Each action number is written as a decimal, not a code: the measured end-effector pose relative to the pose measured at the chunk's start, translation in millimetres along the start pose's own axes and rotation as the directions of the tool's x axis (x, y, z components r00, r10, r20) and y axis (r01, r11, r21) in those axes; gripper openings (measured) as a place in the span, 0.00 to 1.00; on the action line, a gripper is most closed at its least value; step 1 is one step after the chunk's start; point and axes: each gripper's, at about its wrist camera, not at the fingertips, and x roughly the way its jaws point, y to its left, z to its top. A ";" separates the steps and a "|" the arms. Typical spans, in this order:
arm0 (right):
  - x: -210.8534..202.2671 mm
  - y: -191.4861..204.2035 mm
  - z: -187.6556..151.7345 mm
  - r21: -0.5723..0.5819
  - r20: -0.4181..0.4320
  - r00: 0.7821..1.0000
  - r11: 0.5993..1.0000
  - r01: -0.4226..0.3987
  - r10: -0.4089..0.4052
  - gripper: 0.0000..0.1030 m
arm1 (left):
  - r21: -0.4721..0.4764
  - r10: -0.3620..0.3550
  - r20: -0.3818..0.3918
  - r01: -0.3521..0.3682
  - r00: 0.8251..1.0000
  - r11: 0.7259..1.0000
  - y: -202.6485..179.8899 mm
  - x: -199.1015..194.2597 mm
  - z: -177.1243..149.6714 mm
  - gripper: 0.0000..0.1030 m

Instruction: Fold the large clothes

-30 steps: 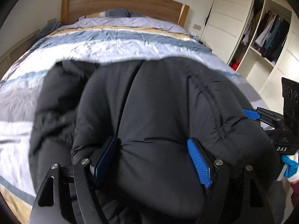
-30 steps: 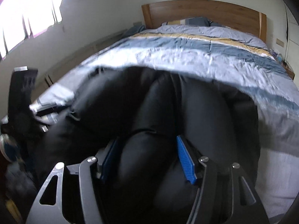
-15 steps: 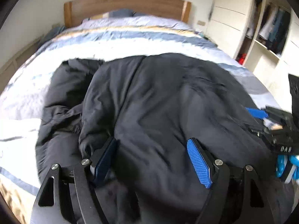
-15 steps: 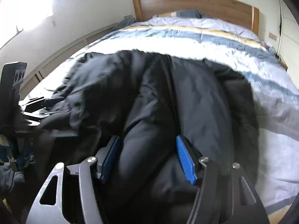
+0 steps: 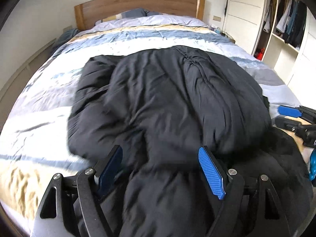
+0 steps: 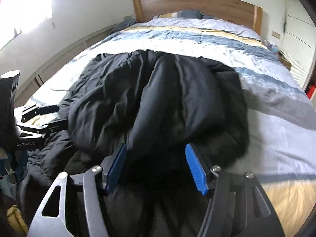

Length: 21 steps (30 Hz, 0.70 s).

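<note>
A black puffy coat (image 5: 173, 102) lies heaped across the middle of the frame on a striped bed (image 5: 49, 90). The left gripper (image 5: 161, 169) has just been opening; its wide-apart jaws have coat fabric bunched between them. The right gripper (image 6: 156, 167), jaws about half apart, clamps a thick fold of the coat at bottom centre.

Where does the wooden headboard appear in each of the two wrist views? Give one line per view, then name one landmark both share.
Left wrist view: the wooden headboard sits at top centre, slightly left of the middle.
Right wrist view: the wooden headboard sits at top, right of the middle.
Shared landmark: the black padded coat spread over the striped duvet.
</note>
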 end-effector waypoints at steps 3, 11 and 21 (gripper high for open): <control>-40.3 -13.2 -14.5 0.028 0.024 0.999 0.999 0.031 -0.032 0.59 | -0.023 0.014 0.020 -0.014 1.000 1.000 22.0 -35.3 -19.1 0.84; -147.7 -51.2 -75.1 0.093 0.073 0.983 0.983 0.161 -0.168 0.73 | -0.141 0.082 0.057 -0.073 0.995 0.987 105.4 -116.5 -75.6 0.94; -191.5 -96.8 -160.2 0.304 0.039 0.985 0.941 0.151 -0.171 0.77 | -0.343 0.096 0.044 -0.075 0.994 0.936 192.3 -158.9 -147.8 0.98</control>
